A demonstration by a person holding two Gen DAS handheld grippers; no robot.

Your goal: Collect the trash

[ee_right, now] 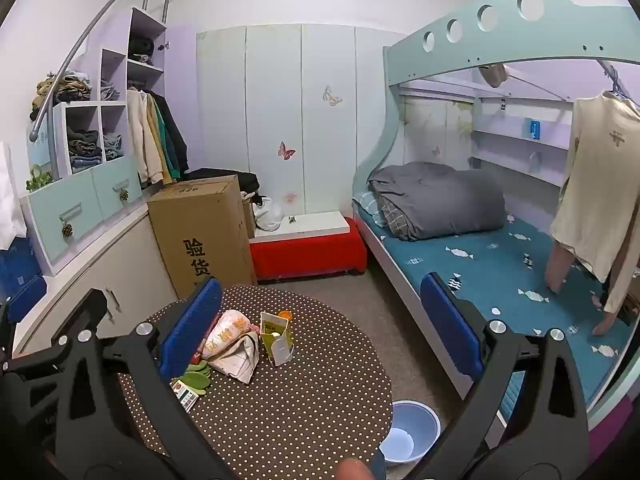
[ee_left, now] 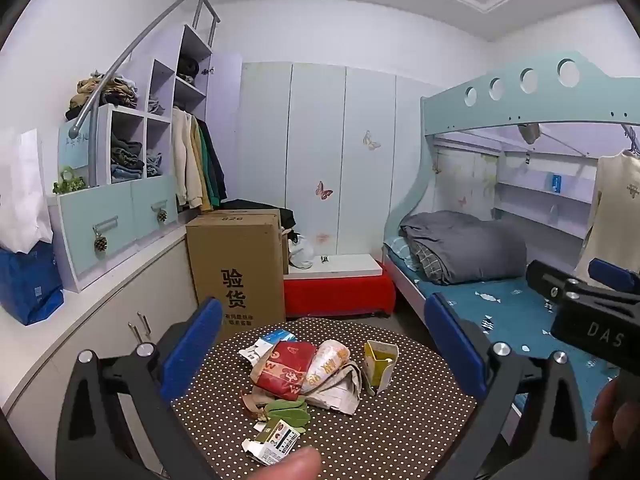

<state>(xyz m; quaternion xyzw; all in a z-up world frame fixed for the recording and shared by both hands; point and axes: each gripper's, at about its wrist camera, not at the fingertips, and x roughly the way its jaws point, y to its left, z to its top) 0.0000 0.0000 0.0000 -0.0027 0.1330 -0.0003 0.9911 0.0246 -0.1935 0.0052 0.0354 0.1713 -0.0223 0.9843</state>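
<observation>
Left tool (ee_left: 320,356): spread wide, nothing between its blue pads, hovering over the near edge of the desk.
Right tool (ee_right: 318,320): spread wide, empty, above the desk's right part.
Desk (ee_right: 304,408): round, brown cloth with white dots.
Trash: a heap near the desk's middle, made up of a red wrapper (ee_left: 286,368), a white printed bag (ee_left: 330,362), an opened yellow carton (ee_left: 380,364), green scraps (ee_left: 290,410) and a small torn box (ee_left: 272,442).
Blue basin (ee_right: 412,430): on the floor, just right of the desk.
Cardboard box (ee_left: 236,268): standing behind the desk.
Bed (ee_right: 500,264): to the right, with a folded grey quilt.
</observation>
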